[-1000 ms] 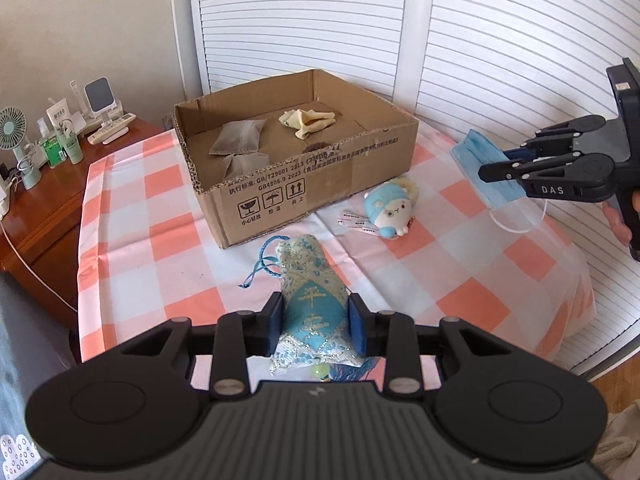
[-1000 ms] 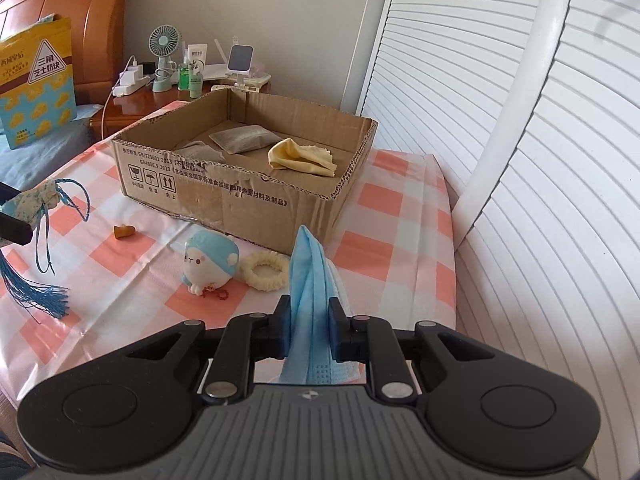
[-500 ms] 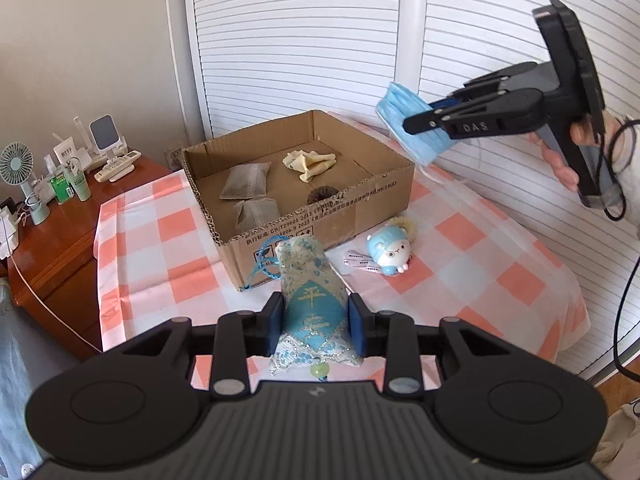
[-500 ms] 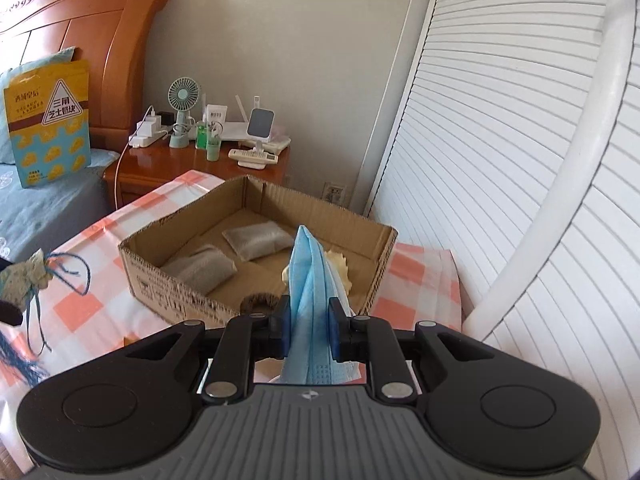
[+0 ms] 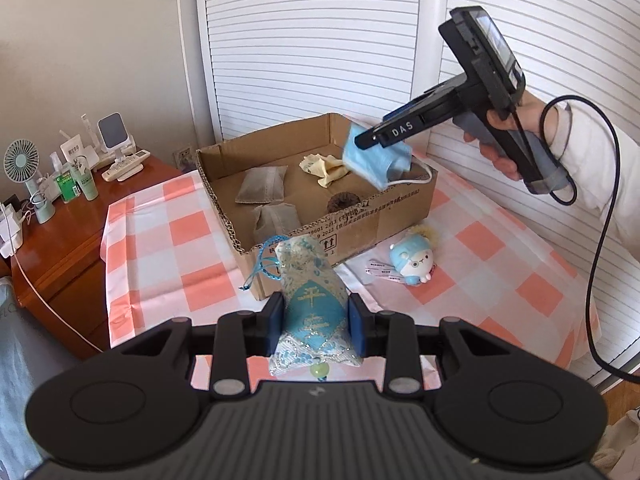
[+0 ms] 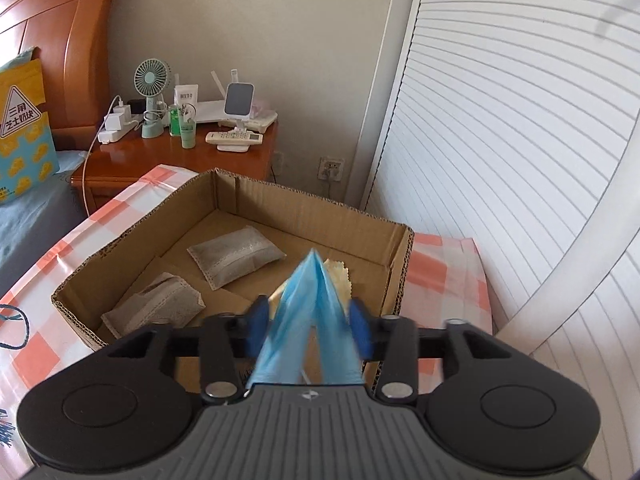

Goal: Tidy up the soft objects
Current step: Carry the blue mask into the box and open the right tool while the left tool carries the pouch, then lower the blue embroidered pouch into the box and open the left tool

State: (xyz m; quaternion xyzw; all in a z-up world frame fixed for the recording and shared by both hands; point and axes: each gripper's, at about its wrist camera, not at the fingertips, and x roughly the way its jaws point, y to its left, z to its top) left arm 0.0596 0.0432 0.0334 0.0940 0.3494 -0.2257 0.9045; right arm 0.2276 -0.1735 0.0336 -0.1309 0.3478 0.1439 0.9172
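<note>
Cardboard box (image 6: 400, 264) holds two grey pouches (image 6: 236, 256); right tongs (image 6: 308, 330) opening around mask (image 6: 308, 320), left tongs (image 5: 316, 320) clamp sachet (image 5: 312, 300).

My left tongs (image 5: 316, 322) are black with dark blue pads, gripping a sachet (image 5: 310, 300) of pale blue-and-white brocade with a teal diamond lettered in gold. My right tongs (image 6: 308, 330) match them, and the mask (image 6: 310, 320) is light blue. The box (image 5: 360, 232) is plain brown cardboard with black print. Inside I see two grey-brown pouches (image 6: 236, 256) and a pale yellow cloth (image 5: 326, 166). The surface (image 5: 480, 260) wears an orange-and-white check. The plush (image 5: 412, 258) is sky blue and white.
</note>
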